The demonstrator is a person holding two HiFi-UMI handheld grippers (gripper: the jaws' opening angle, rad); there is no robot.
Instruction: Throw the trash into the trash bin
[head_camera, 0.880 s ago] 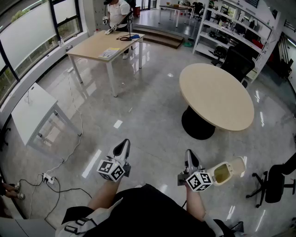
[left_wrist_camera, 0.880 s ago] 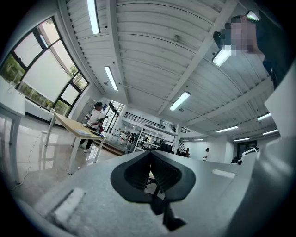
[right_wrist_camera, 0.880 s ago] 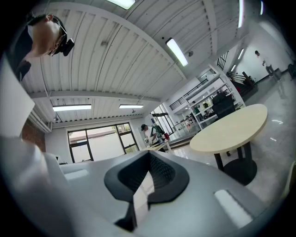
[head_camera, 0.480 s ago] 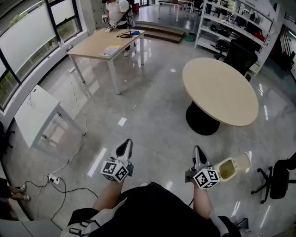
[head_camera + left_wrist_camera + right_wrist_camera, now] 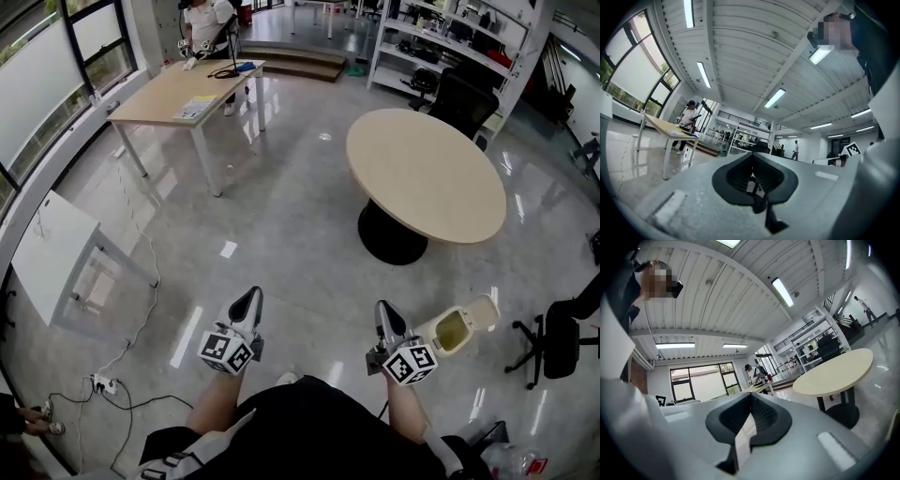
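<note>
Standing on a glossy grey floor [image 5: 281,216], head camera looking steeply down. Both claws are pointing level and away from me, side by side at the bottom centre of the frame.

Right claw [image 5: 382,311]: clenching on a thin white strip [image 5: 742,442], paper by the look of it. The strip is showing only in the right gripper view, pinched where the ribbed pads are meeting and trailing down toward the camera.

Left claw [image 5: 251,294]: jaws sitting together, nothing between them.

Trash bin [image 5: 457,330]: standing on the floor at the lower right of the head view, just right of the right claw in the frame. Its lid is tipping open and a yellowish inside is showing. The strip is not yet in it.

Surroundings:
- A round bench [image 5: 422,173] on a dark pedestal is sitting upper right of centre, beyond the bin.
- A long wooden bench [image 5: 178,89] is at the upper left with papers lying on it, and a person [image 5: 202,19] is standing at its far end.
- A white bench [image 5: 47,258] is at the left edge.
- A power strip [image 5: 101,382] with trailing cables is lying at the lower left.
- A black office chair [image 5: 562,342] is at the right edge, right of the bin.
</note>
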